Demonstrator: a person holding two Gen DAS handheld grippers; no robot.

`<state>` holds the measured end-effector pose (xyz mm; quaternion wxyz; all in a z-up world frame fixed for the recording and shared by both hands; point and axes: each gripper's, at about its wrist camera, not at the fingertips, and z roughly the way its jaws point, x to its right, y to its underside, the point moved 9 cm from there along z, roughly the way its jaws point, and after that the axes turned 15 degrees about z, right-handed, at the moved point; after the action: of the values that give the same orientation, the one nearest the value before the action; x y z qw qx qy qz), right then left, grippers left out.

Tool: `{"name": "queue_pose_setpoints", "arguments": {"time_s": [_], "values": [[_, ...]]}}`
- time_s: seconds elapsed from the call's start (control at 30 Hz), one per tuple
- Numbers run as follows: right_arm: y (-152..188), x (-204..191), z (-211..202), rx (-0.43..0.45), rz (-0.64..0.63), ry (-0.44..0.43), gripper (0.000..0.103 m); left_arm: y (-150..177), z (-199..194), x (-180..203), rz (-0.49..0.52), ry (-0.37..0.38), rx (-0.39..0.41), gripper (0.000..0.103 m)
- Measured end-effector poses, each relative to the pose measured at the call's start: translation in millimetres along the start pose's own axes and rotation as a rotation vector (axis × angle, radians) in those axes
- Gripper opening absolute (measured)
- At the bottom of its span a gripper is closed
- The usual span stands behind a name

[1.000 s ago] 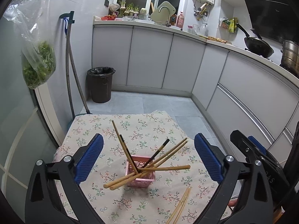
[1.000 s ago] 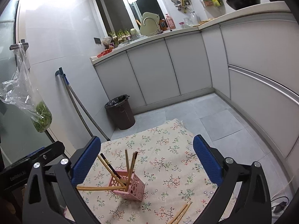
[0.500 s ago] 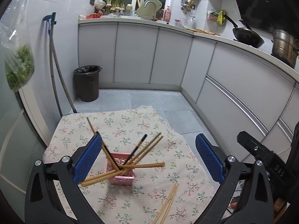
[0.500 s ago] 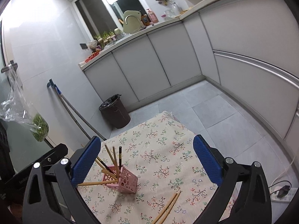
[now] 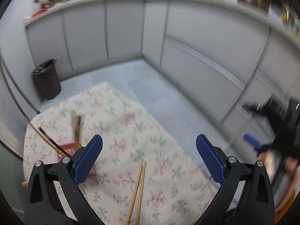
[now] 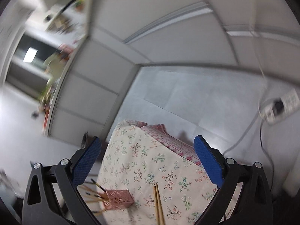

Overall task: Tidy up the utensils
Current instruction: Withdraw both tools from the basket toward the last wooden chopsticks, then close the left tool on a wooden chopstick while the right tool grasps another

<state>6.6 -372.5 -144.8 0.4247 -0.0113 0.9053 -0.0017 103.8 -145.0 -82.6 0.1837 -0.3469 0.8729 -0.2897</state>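
Observation:
A pair of loose wooden chopsticks (image 5: 137, 193) lies on the floral tablecloth (image 5: 131, 135), between the fingers of my open left gripper (image 5: 149, 158) and a little nearer the camera. The pink perforated holder (image 5: 64, 148) with several chopsticks stands at the left, partly hidden behind the left finger. In the right wrist view the same loose pair (image 6: 159, 204) lies low in the frame, and the pink holder (image 6: 118, 198) stands to its left with chopsticks sticking out leftward. My right gripper (image 6: 148, 161) is open and holds nothing. Both views are blurred by motion.
A black bin (image 5: 46, 79) stands on the tiled floor by the grey cabinets (image 5: 187, 52). The other gripper's blue pad (image 5: 252, 143) and a hand show at the right edge. A white power strip (image 6: 279, 106) with cable lies on the floor. The table's far corner (image 6: 131, 125) drops off.
Both grippers have swung to the right and tipped downward, the right one also rolling sideways. The pink holder has slid to the left of both views and the loose chopsticks now lie centred.

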Motion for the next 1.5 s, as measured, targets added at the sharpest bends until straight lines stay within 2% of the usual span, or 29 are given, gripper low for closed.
{"name": "queue_pose_setpoints", "arguments": {"time_s": [0.1,0.17,0.27,0.33,0.43,0.5,0.7,0.83,1.07,1.17,1.27,1.5], "values": [[-8,15,6,-0.009,0.073,0.025,0.096,19,37,21,0.050,0.040,-0.126,0.095],[-5,19,12,-0.049,0.083,0.033,0.096,39,69,30,0.067,0.073,-0.242,0.093],[11,19,26,-0.131,0.063,0.041,0.096,69,106,32,0.076,0.087,-0.377,0.079],[23,18,35,-0.183,0.042,0.054,0.096,86,124,29,0.082,0.097,-0.445,0.061],[35,17,44,-0.227,0.010,0.069,0.096,106,141,20,0.081,0.082,-0.510,0.048],[44,16,50,-0.259,-0.025,0.082,0.096,114,148,10,0.063,0.075,-0.535,0.044],[72,15,67,-0.331,-0.104,0.106,0.096,124,155,-7,0.022,0.066,-0.570,0.027],[84,16,74,-0.348,-0.163,0.136,0.096,129,159,-14,0.013,0.068,-0.578,0.023],[87,26,84,-0.358,-0.175,0.191,0.096,141,168,-16,0.006,0.080,-0.601,0.018],[85,31,89,-0.345,-0.176,0.221,0.096,143,169,-18,0.005,0.078,-0.592,0.016],[90,37,98,-0.353,-0.207,0.270,0.096,145,166,-20,0.006,0.075,-0.566,0.007],[136,48,142,-0.443,-0.330,0.370,0.096,164,129,-27,0.015,0.044,-0.520,0.007]]}}
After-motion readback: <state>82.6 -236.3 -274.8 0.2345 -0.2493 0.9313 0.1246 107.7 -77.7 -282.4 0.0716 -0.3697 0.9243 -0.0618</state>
